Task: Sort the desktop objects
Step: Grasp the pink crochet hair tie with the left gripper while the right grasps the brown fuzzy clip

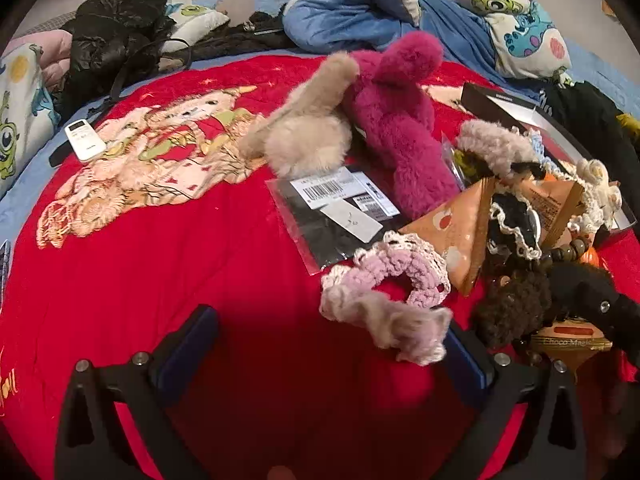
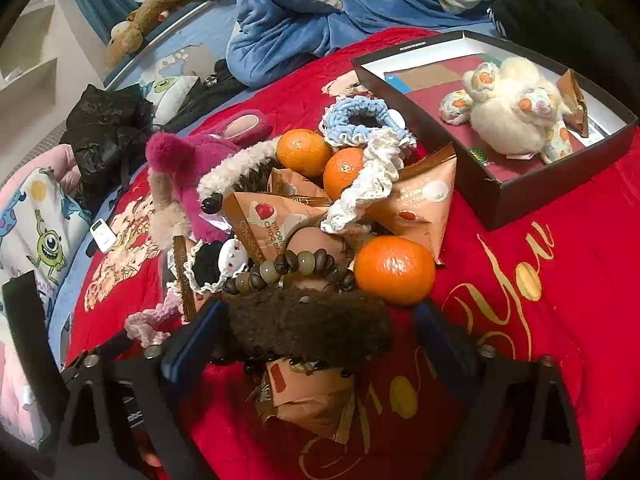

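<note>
On the red blanket (image 2: pixel 540 320) lies a heap of small things. In the right wrist view a dark brown fuzzy hair clip (image 2: pixel 308 324) sits between the fingers of my right gripper (image 2: pixel 316 338). The jaws stand open, with a gap showing on the clip's right side. Behind it are a bead bracelet (image 2: pixel 280 268), three oranges (image 2: pixel 394 270), triangular snack packets (image 2: pixel 264 220) and a white scrunchie (image 2: pixel 368 184). My left gripper (image 1: pixel 326 352) is open over the blanket. A lilac crocheted scrunchie (image 1: pixel 384 300) lies by its right fingertip (image 1: pixel 464 356).
A black box (image 2: pixel 540 188) at the back right holds a white plush toy (image 2: pixel 516 108). Magenta (image 1: pixel 396 120) and beige (image 1: pixel 304 136) plush pieces, a barcoded plastic bag (image 1: pixel 332 216) and a white remote (image 1: pixel 84 140) lie further left. Blue bedding and dark clothes ring the blanket.
</note>
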